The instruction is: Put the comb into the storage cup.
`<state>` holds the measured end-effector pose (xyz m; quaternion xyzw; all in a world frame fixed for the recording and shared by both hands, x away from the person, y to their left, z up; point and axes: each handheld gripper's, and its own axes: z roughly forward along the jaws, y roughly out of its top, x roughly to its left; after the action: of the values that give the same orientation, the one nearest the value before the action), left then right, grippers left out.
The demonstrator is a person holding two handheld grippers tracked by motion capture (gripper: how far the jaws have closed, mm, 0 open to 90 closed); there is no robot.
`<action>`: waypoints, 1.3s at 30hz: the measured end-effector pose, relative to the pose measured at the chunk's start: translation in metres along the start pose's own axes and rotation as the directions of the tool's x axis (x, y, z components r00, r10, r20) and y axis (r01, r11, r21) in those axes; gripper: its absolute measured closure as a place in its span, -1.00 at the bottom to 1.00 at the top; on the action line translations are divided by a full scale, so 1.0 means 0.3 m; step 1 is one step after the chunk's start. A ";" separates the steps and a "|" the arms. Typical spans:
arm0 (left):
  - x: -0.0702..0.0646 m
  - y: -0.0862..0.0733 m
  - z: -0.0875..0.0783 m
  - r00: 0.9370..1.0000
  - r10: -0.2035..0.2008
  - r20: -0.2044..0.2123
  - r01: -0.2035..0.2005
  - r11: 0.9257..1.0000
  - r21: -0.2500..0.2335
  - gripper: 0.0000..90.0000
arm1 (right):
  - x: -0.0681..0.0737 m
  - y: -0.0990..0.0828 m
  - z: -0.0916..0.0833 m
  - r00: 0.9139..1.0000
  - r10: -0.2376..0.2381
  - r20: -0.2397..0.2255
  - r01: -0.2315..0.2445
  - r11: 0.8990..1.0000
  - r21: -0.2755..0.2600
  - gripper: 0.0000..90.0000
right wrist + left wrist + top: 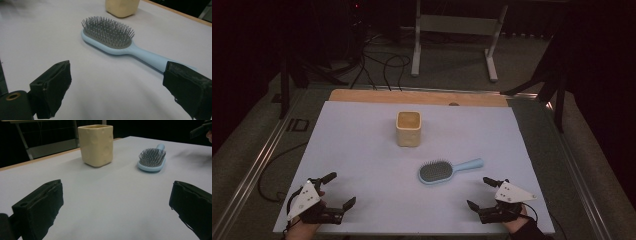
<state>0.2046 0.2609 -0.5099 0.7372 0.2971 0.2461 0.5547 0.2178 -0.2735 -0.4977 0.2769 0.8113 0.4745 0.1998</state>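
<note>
Nearest the person, the left gripper (337, 189) and right gripper (478, 191) rest at the pale sheet's (362, 165) front corners, jaws spread wide, holding nothing. Just beyond the right gripper lies the light-blue plastic hairbrush (447, 171), bristles up. Farther back stands the cream square ceramic cup (408, 128).

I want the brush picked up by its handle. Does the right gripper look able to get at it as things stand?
Probably yes: the right gripper is open, and bare table lies between it and the hairbrush handle.
</note>
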 end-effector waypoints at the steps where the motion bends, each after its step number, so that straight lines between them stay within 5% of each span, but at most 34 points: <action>1: 0.001 0.000 -0.001 1.000 0.000 0.000 0.000 1.000 0.000 -1.00 | 0.001 0.003 -0.003 1.000 -0.002 0.006 0.002 1.000 -0.003 -0.83; 11: 0.003 0.000 0.000 1.000 -0.005 0.002 0.005 1.000 0.007 -1.00 | -0.002 0.067 -0.048 0.999 -0.040 -0.030 0.040 0.999 0.009 -0.83; 26: 0.003 0.002 -0.004 1.000 -0.004 0.001 0.004 1.000 -0.002 -1.00 | -0.070 0.201 -0.123 0.990 -0.136 -0.043 0.135 0.991 -0.022 -0.83; 39: 0.005 0.002 -0.006 1.000 -0.005 0.003 0.005 1.000 -0.004 -1.00 | -0.149 0.286 -0.087 0.966 -0.209 -0.149 0.209 0.978 -0.012 -0.83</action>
<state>0.2045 0.2631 -0.5087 0.7359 0.2975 0.2440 0.5571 0.2590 -0.2854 -0.4072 0.1537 0.8496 0.4688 0.1867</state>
